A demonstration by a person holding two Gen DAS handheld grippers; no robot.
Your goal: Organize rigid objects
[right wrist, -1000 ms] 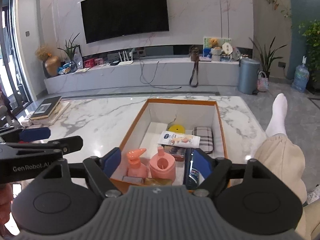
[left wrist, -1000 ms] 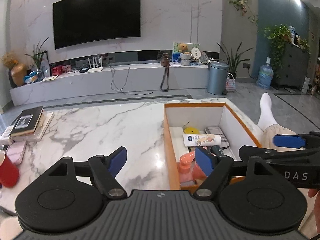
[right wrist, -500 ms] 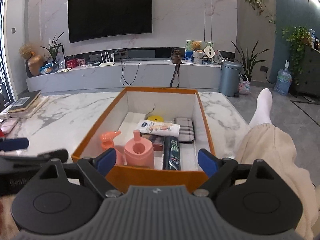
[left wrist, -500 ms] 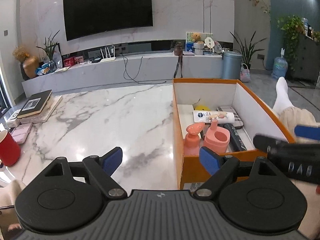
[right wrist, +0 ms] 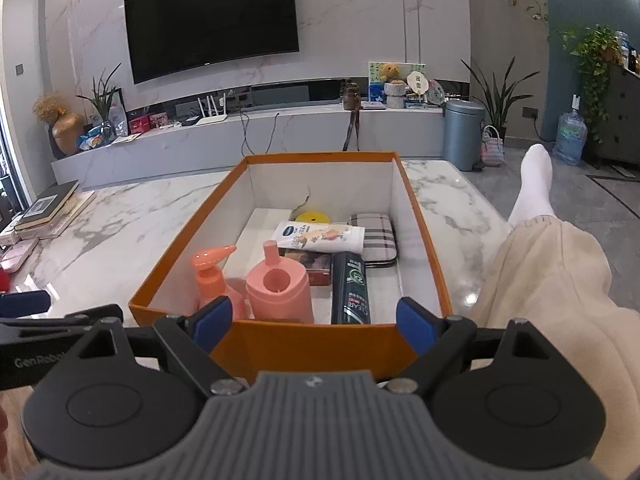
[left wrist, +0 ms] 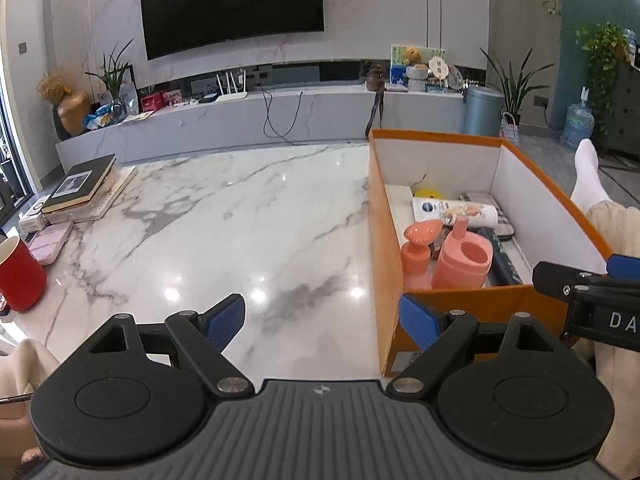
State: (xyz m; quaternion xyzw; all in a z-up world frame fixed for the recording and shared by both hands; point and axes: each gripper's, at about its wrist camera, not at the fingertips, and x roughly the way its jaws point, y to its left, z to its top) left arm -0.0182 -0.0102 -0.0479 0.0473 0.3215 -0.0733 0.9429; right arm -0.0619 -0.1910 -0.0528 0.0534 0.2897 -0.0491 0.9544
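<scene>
both claws lowered, orange box [right wrist: 304,344] nearer, claws empty

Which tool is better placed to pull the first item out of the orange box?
Right tool: open, centred on the orange box. Left tool, open, faces bare marble table beside it.

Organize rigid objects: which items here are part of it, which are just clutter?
Job:
- orange box
- pink pump bottle
- pink container
- dark green bottle
- white tube
- plaid case
- yellow disc

Lying about:
- red cup
- books
- pink case
</scene>
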